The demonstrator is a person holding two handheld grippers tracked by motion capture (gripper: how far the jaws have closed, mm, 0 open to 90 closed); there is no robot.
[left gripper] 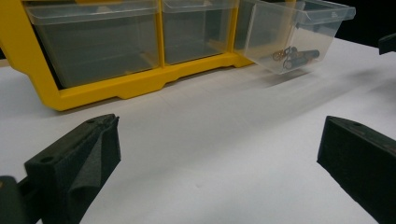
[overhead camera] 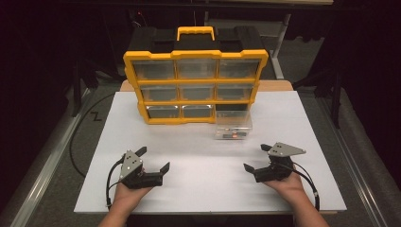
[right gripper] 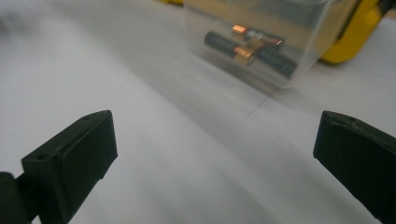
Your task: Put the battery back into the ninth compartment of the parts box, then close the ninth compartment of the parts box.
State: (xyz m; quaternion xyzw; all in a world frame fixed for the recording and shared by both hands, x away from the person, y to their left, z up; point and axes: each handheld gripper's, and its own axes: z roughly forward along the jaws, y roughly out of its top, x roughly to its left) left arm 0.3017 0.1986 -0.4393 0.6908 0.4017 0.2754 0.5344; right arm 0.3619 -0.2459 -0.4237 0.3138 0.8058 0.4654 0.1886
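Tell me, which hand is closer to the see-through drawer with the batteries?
Probably the right. The right gripper sits open on the table nearly straight below the pulled-out drawer, and the batteries lie just ahead of its jaws. The left gripper, also open, would have to cross the table.

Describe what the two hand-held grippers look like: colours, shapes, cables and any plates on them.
Both are black tools with two blocky black jaws. The left gripper carries a grey three-cornered plate with small dark holes, and a black cable loops from it. The right gripper has the same kind of plate and a black cable trailing along the forearm. No sleeves show on either forearm.
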